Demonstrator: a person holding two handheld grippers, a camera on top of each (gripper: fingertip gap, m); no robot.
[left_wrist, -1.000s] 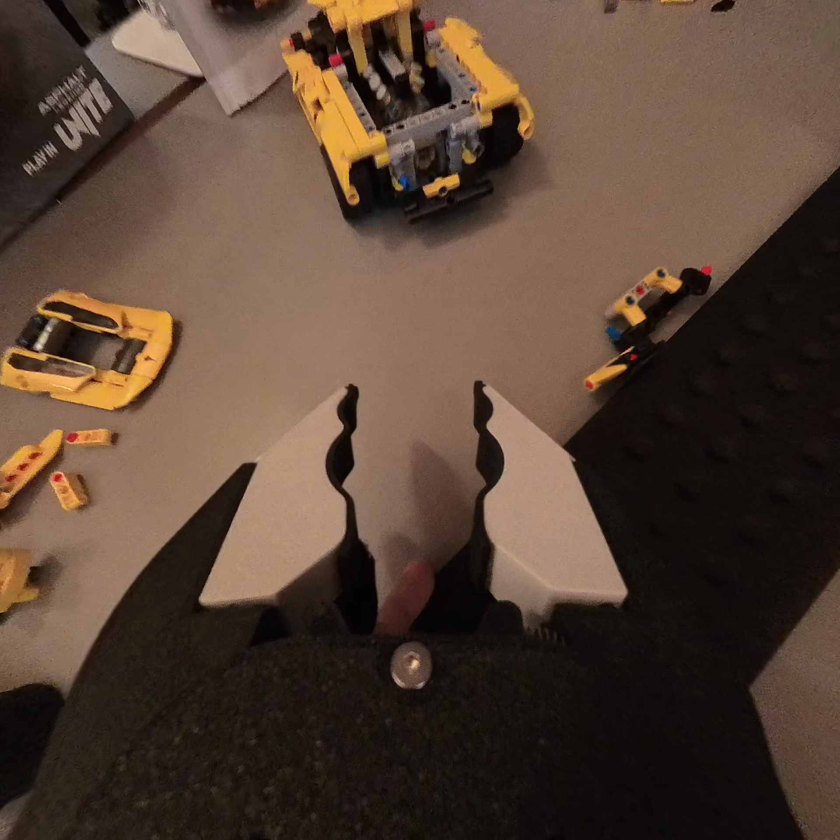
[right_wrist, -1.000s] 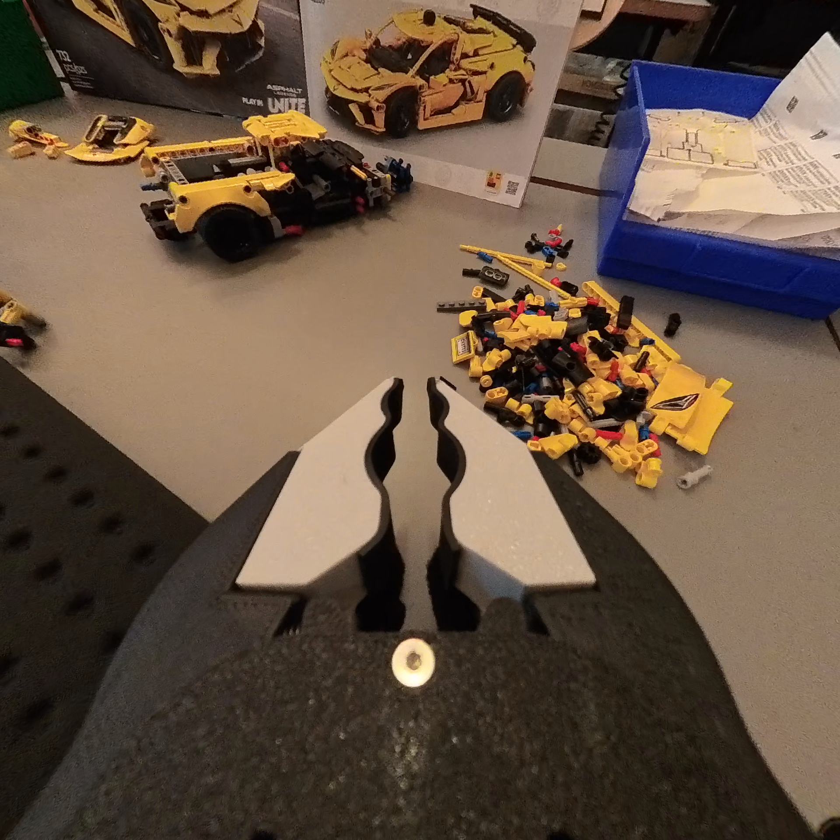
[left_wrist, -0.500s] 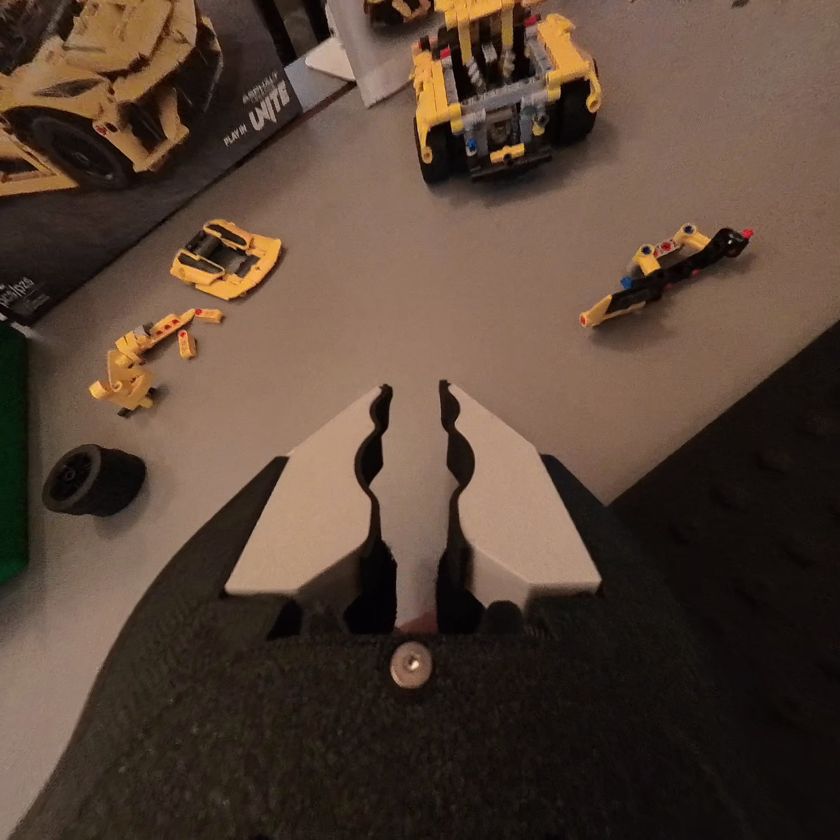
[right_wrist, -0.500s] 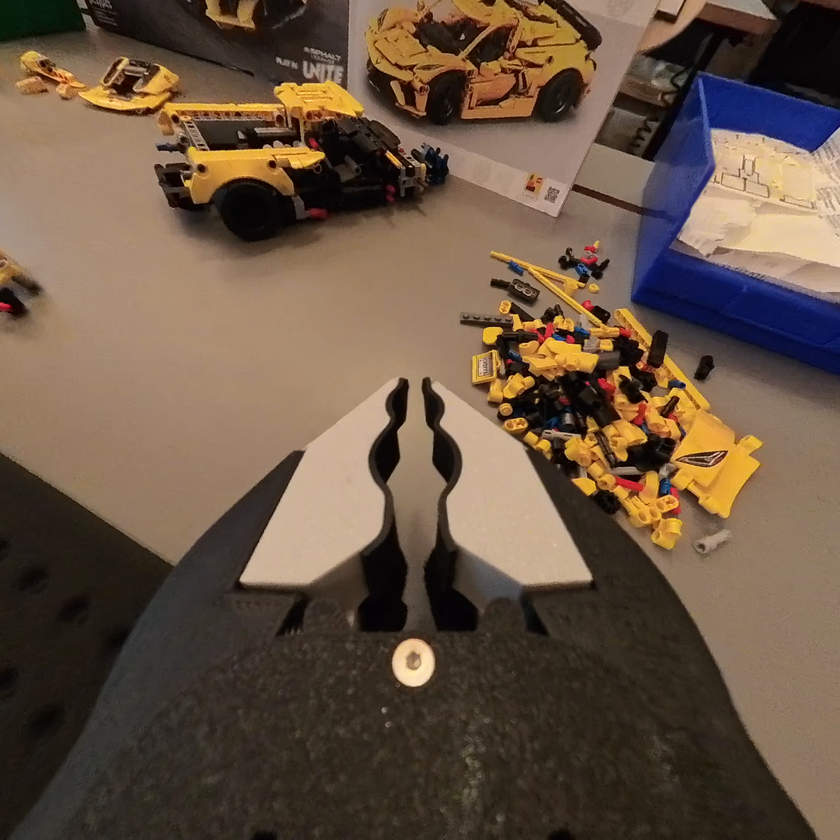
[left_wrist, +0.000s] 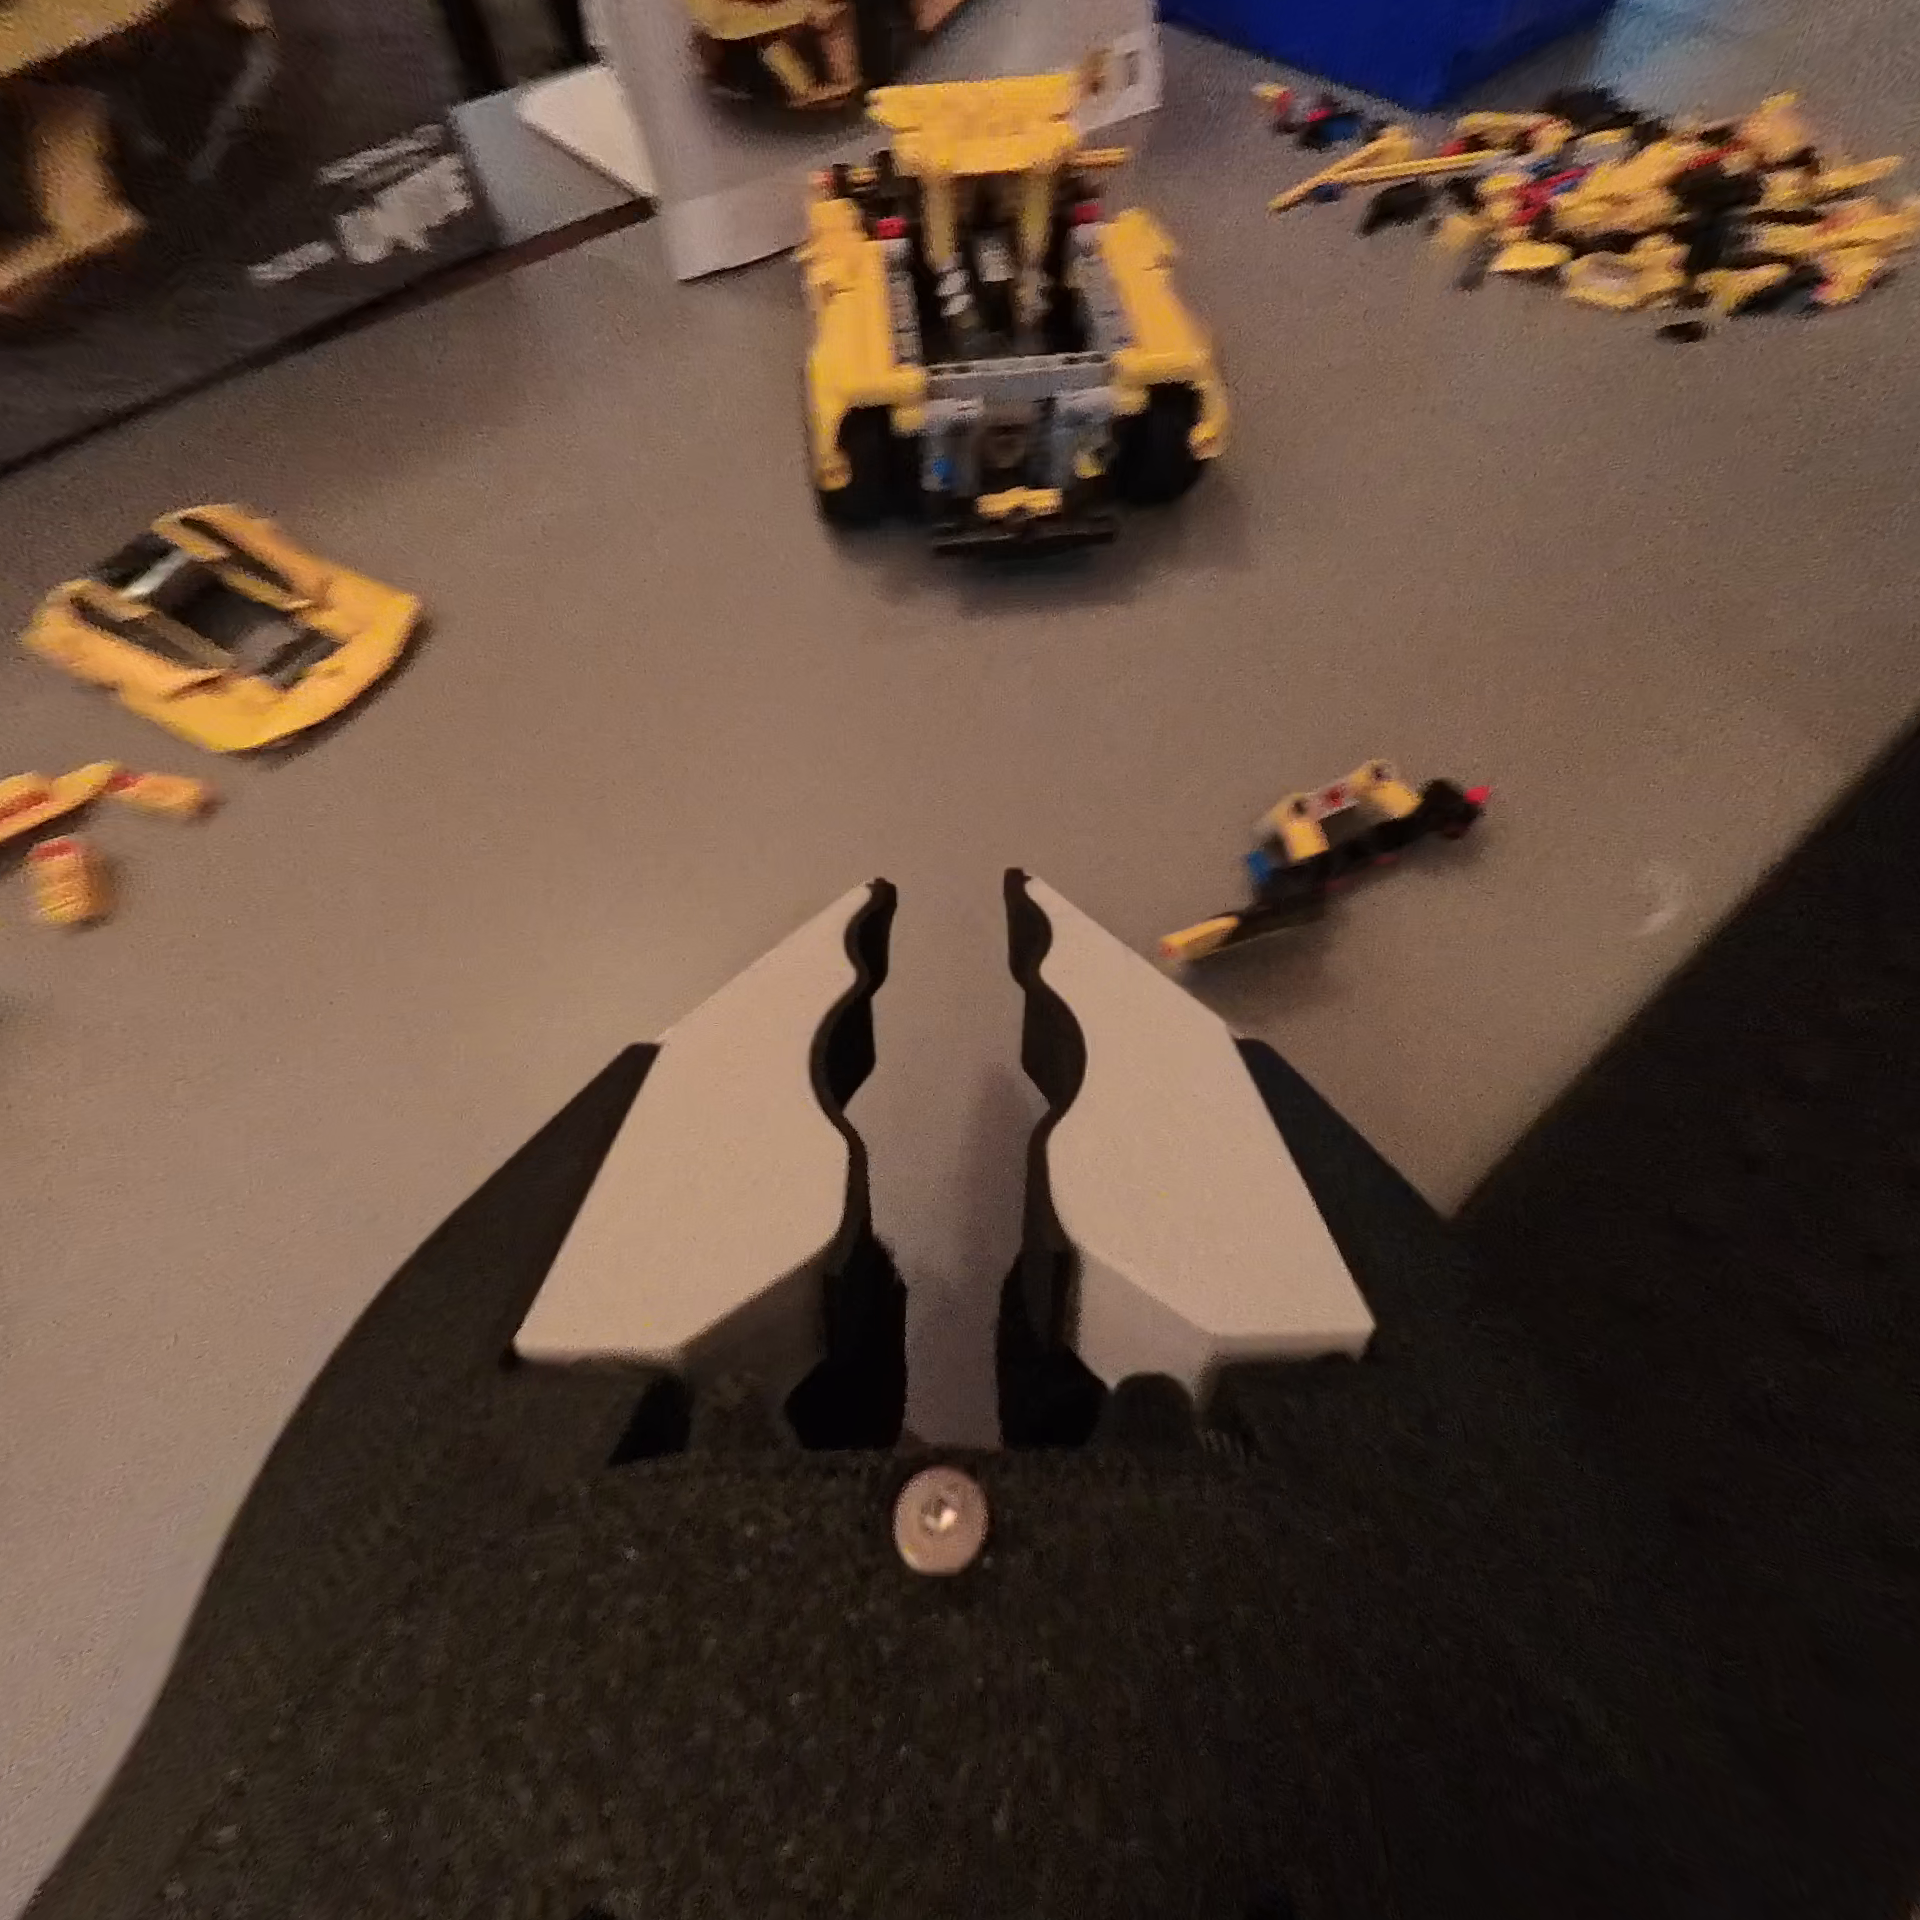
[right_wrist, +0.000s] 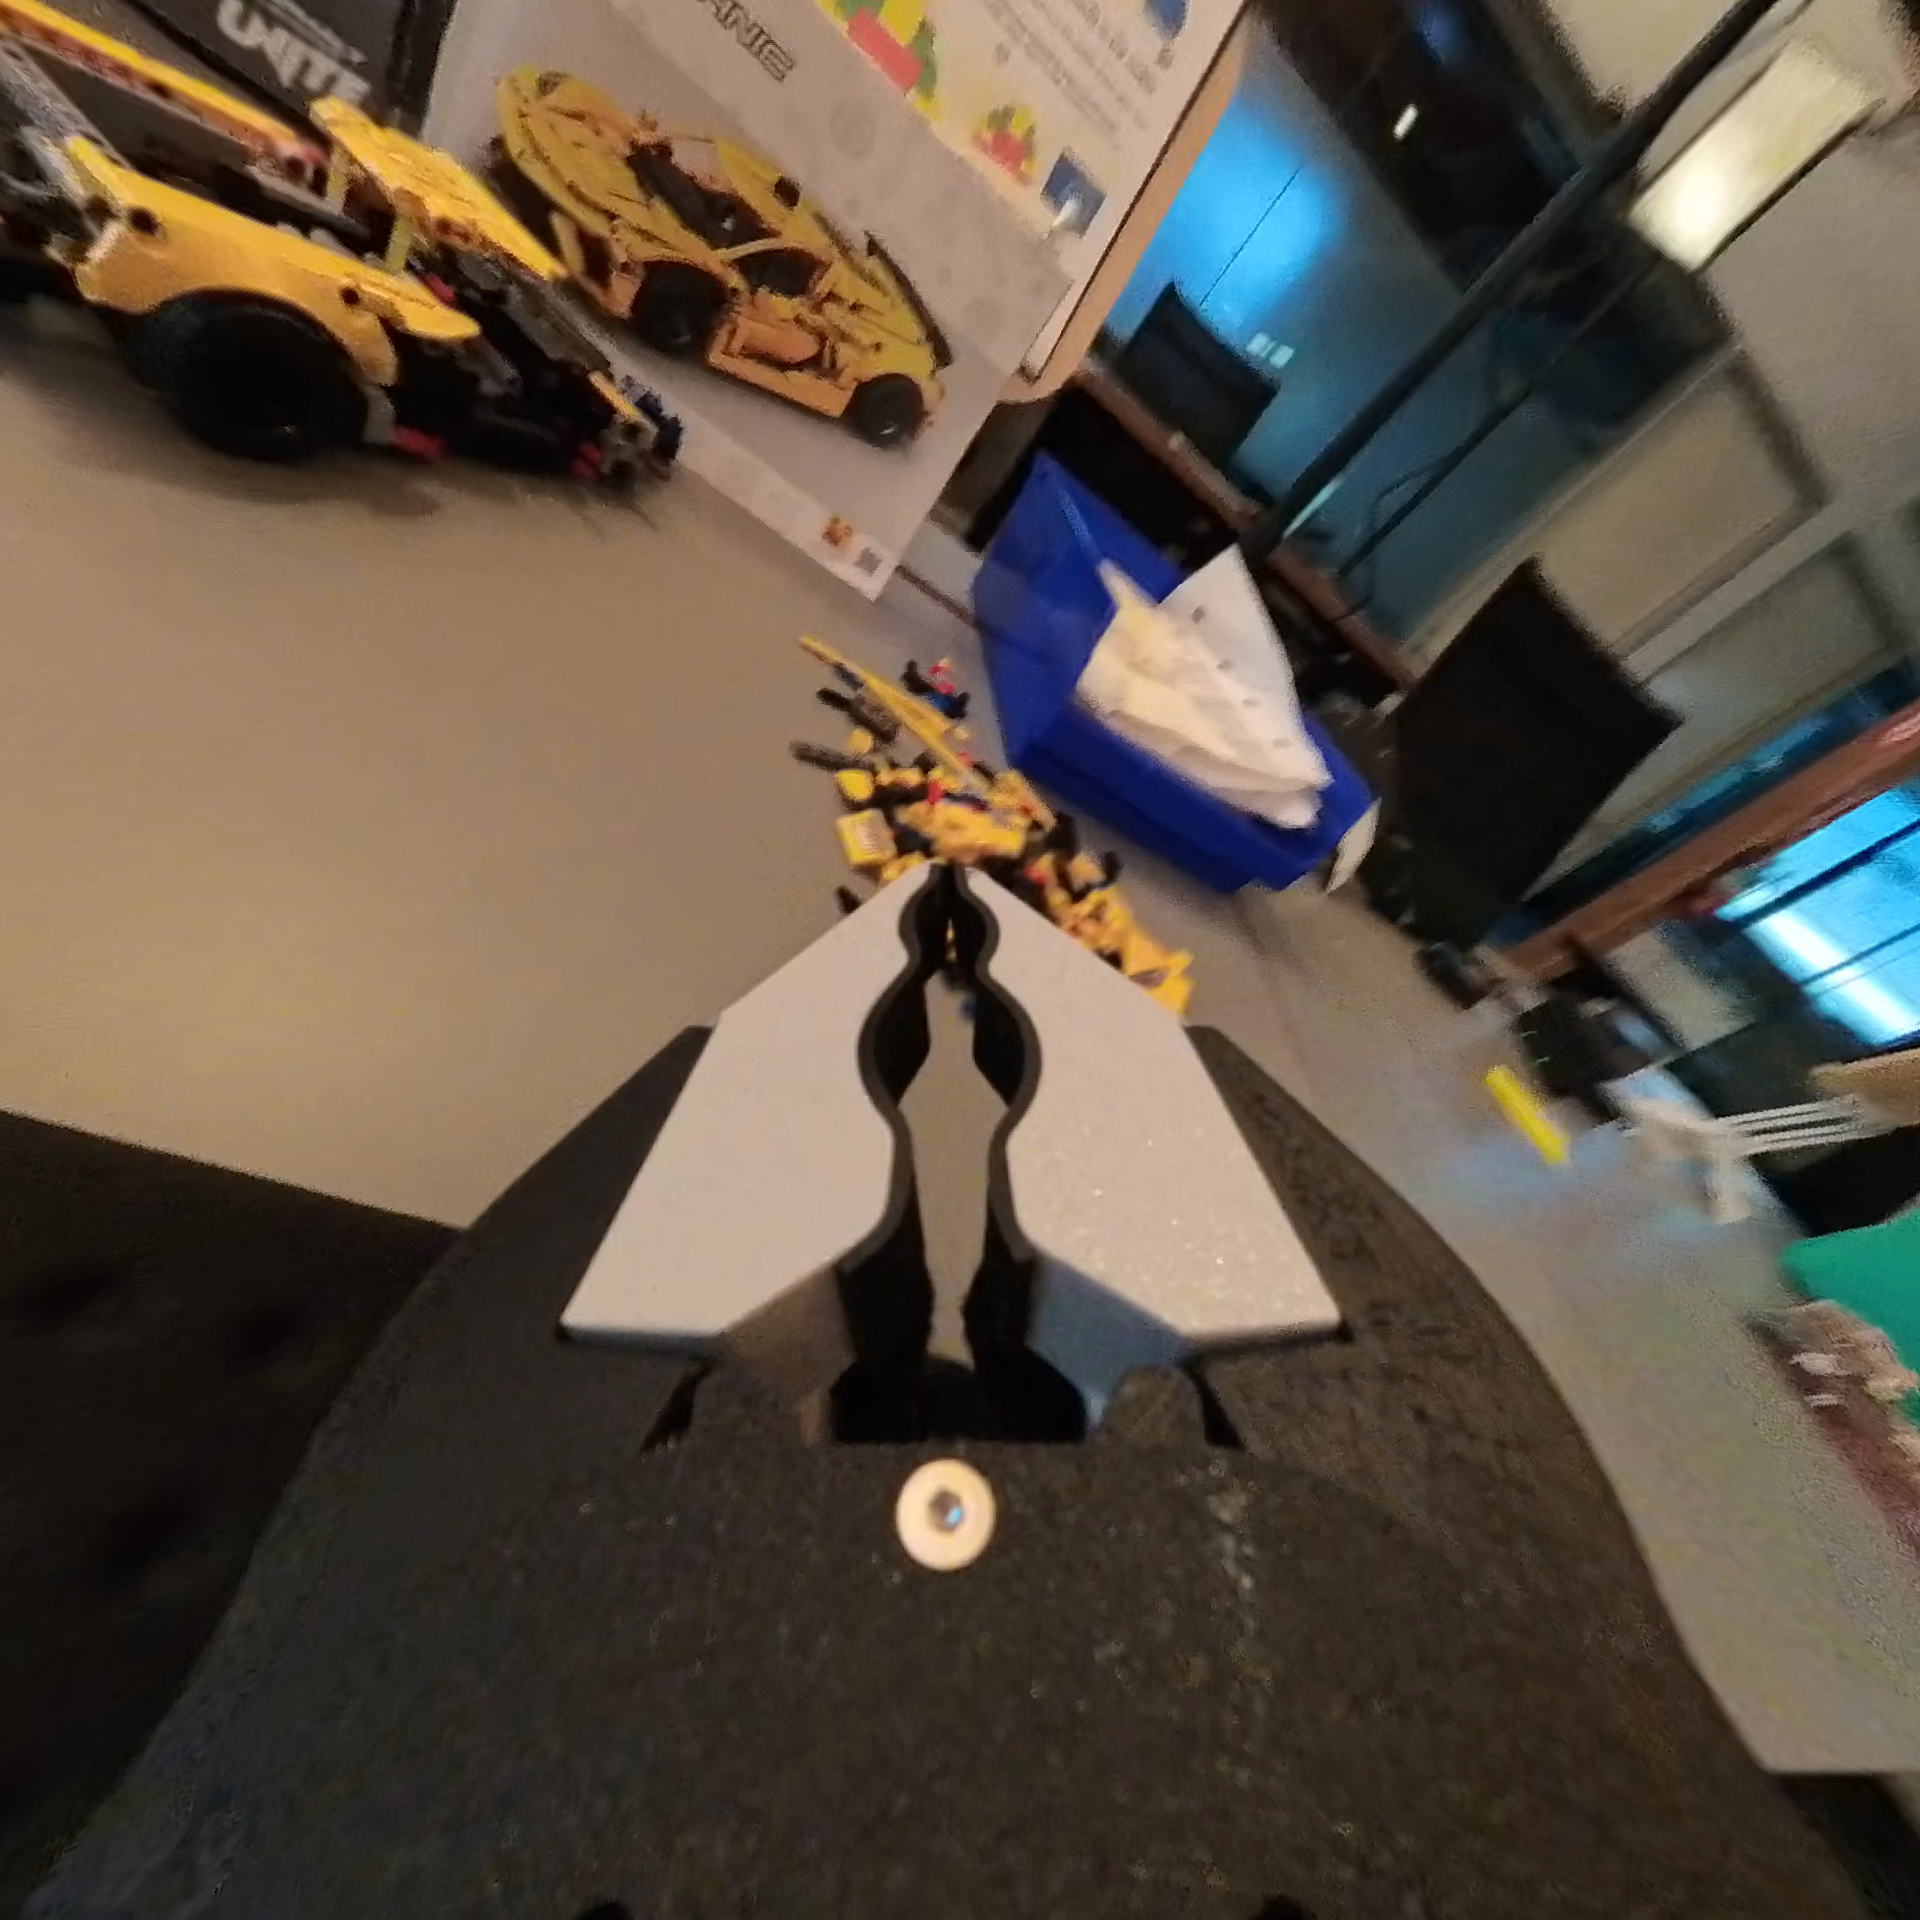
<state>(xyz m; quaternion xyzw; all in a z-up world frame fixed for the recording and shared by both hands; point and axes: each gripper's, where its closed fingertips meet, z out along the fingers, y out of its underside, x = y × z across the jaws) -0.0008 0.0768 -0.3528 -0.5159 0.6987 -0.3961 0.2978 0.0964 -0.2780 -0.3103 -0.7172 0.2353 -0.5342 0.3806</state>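
Note:
My left gripper (left_wrist: 943, 883) hovers over the grey table (left_wrist: 623, 935), jaws partly open with nothing between them. A small yellow and black brick assembly (left_wrist: 1340, 852) lies just to its right. The yellow brick car chassis (left_wrist: 1013, 353) stands ahead of it. A yellow body panel (left_wrist: 223, 623) lies to the left. My right gripper (right_wrist: 948, 873) is shut with its tips together and nothing visible between them. It is tilted and points at the pile of loose yellow and black pieces (right_wrist: 956, 810). The car (right_wrist: 281, 312) is at the upper left of the right wrist view.
A black perforated mat (left_wrist: 1766, 1039) covers the table's near right corner. A blue bin (right_wrist: 1122, 748) with papers (right_wrist: 1195, 675) stands behind the pile. A printed box panel (right_wrist: 748, 239) stands behind the car. Small yellow pieces (left_wrist: 62, 831) lie at the far left.
The left jaws narrowed from wide to a small gap, and the gripper swung back towards the car. The right jaws closed fully on air as the gripper tilted and moved towards the pile.

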